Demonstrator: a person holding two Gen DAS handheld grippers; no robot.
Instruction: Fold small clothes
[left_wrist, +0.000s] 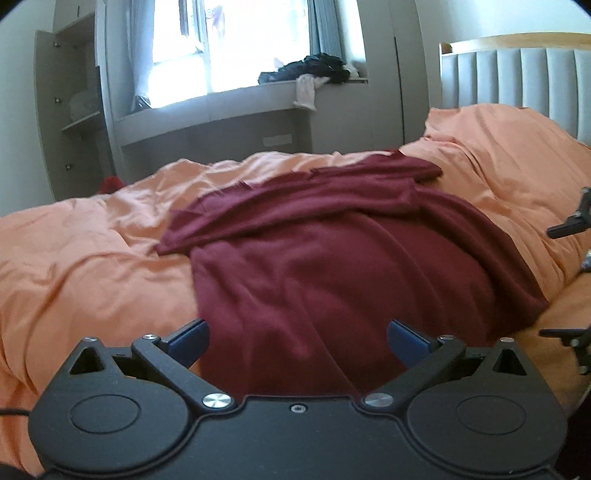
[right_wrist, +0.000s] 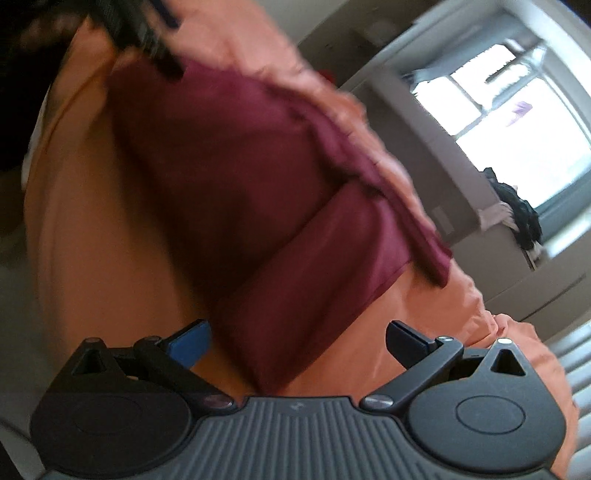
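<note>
A maroon garment (left_wrist: 332, 251) lies spread and rumpled on the orange duvet (left_wrist: 92, 258), with one folded part across its far end. My left gripper (left_wrist: 297, 339) hangs over the garment's near edge. Its blue-padded jaws stand wide apart and nothing is pinched between them. At the right edge of the left wrist view the right gripper (left_wrist: 557, 280) shows as two black fingers far apart. The right wrist view is rolled and blurred. In it the garment (right_wrist: 240, 184) runs down to the right gripper (right_wrist: 299, 336), which is open and grips no cloth.
A padded grey headboard (left_wrist: 517, 77) and an orange-covered pillow (left_wrist: 498, 147) are at the right. Beyond the bed a window sill (left_wrist: 221, 99) holds a pile of dark clothes (left_wrist: 314, 68). An open cabinet (left_wrist: 74, 110) stands at the left.
</note>
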